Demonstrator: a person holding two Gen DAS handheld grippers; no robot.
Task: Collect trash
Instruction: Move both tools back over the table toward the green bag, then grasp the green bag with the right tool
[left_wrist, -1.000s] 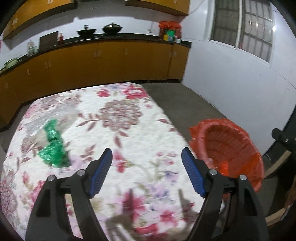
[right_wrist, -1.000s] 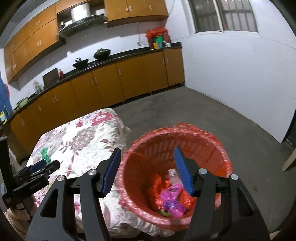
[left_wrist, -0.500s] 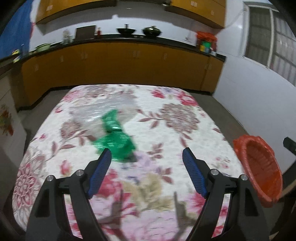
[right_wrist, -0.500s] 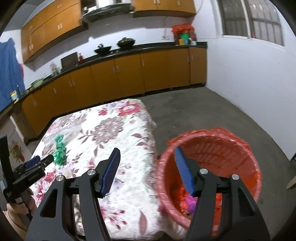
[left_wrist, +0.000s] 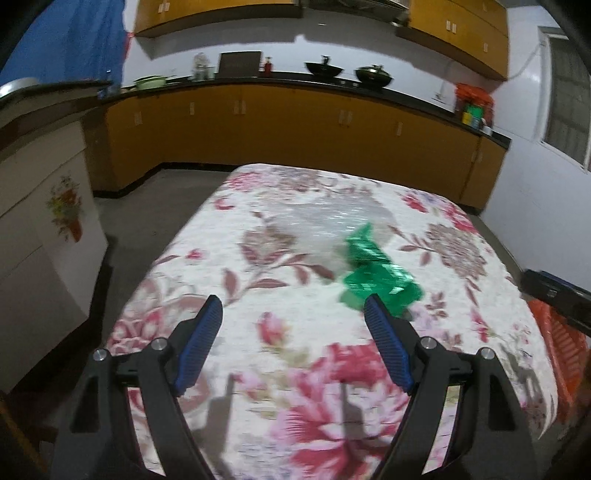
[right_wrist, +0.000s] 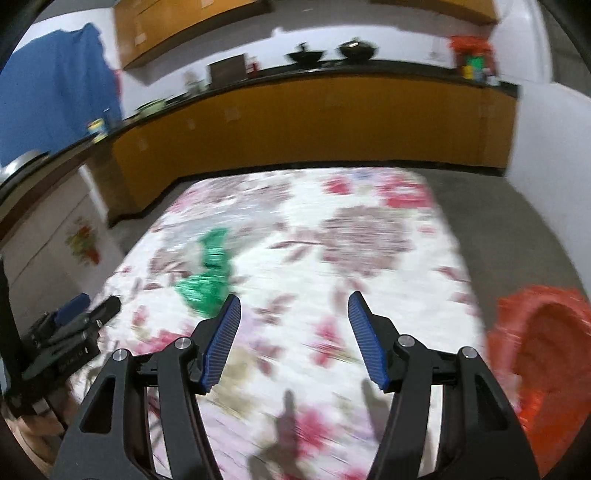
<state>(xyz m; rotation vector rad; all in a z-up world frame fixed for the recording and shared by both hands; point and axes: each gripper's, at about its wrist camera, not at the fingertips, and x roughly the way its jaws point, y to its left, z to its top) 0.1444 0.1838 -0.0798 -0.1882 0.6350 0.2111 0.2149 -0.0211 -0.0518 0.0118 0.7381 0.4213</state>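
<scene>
Orange kitchen cabinets (left_wrist: 295, 122) run along the back wall, and in front of them sits the table under its floral tablecloth (left_wrist: 295, 369), our landmark for everything. Lying on that cloth, toward the far half, is a crumpled green plastic wrapper (left_wrist: 380, 280), and just behind it, touching or overlapping, a clear plastic bag (left_wrist: 325, 221) that nearly vanishes against the print. The left gripper (left_wrist: 293, 310) hovers above the near part of the cloth with its jaws spread wide and nothing between them; the wrapper sits just beyond its right-hand pad. The right gripper (right_wrist: 293, 306) hangs over the cloth too, jaws apart and empty, wrapper (right_wrist: 207, 284) off past its left-hand pad. The red-lined waste basket (right_wrist: 539, 347) stands off the table's right edge. Now the risks, as I judge them: the right view is heavily smeared, so a hurried lunge could overshoot; both tools going for the same wrapper could clash; and thin jaws may snag the cloth, or miss that see-through bag altogether.
</scene>
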